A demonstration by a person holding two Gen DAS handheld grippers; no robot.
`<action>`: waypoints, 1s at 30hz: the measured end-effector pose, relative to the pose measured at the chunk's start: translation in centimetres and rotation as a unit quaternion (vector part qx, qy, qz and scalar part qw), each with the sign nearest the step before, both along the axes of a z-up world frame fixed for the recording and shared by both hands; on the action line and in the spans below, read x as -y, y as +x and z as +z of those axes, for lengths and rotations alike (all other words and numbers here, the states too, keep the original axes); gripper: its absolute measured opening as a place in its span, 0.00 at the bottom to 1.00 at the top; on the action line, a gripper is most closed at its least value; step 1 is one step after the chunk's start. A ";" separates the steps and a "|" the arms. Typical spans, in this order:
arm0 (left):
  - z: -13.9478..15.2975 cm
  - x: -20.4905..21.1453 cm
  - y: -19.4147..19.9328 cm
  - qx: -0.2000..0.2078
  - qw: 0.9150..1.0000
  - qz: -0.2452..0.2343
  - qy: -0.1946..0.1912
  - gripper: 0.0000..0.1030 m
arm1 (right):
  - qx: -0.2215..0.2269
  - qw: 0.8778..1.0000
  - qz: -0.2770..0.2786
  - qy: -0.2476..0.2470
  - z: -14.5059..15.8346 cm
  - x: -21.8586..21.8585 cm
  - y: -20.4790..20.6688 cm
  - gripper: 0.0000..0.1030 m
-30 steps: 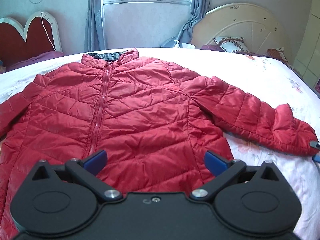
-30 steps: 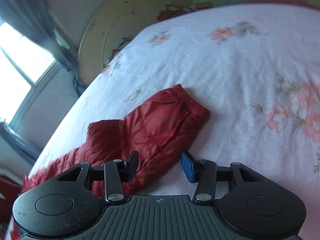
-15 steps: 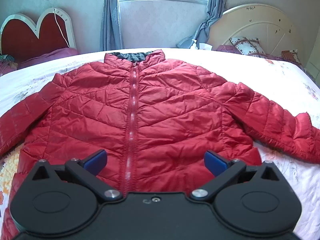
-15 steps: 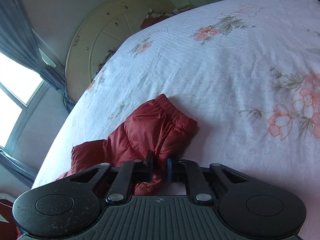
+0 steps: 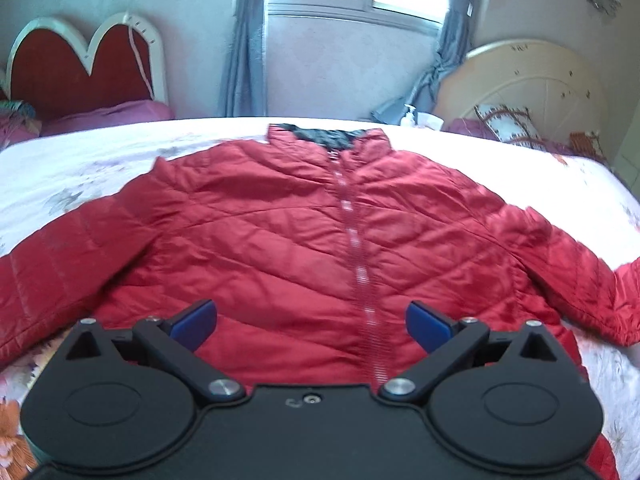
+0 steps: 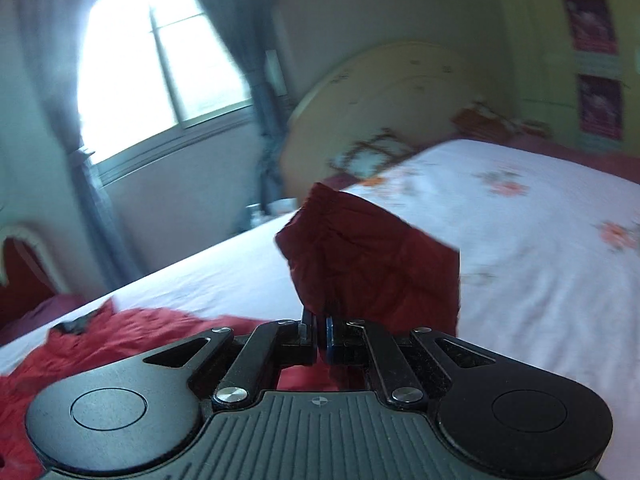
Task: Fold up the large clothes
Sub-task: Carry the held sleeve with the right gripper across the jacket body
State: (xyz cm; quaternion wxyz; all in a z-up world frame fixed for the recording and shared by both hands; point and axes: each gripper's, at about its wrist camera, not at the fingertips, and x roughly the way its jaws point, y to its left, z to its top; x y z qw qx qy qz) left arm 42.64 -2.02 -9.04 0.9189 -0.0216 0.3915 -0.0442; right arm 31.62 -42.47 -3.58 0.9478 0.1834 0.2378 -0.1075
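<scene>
A red quilted jacket (image 5: 304,240) lies face up on the bed, zipped, its dark collar at the far side and its left sleeve (image 5: 44,280) spread out. My left gripper (image 5: 312,320) is open and empty, hovering over the jacket's hem near the zipper (image 5: 360,272). My right gripper (image 6: 322,336) is shut on the cuff end of the jacket's right sleeve (image 6: 372,256) and holds it lifted off the bed. The rest of the jacket (image 6: 120,332) shows low at the left of the right wrist view.
The bed has a white floral sheet (image 6: 520,248). A cream round headboard (image 5: 528,80) with pillows stands at the right, a red heart-shaped headboard (image 5: 84,60) at the left. A window with grey curtains (image 5: 244,40) is behind the bed.
My right gripper closed on the sleeve cuff and lifted it off the bed, swinging toward the jacket body. My left gripper moved left along the hem and stayed open.
</scene>
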 end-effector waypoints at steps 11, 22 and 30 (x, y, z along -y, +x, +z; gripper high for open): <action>-0.3 -9.2 1.9 -0.018 0.998 0.022 -0.053 0.97 | -0.042 0.977 0.208 -0.024 -2.7 -19.8 7.8 0.03; -0.6 -13.7 2.4 -0.022 0.992 0.011 -0.120 0.79 | -0.086 0.935 0.342 -0.040 -7.3 -32.6 10.3 0.03; -1.6 -13.2 3.6 -0.032 0.987 -0.002 -0.155 0.90 | -0.079 0.925 0.366 -0.070 -7.9 -34.6 9.5 0.37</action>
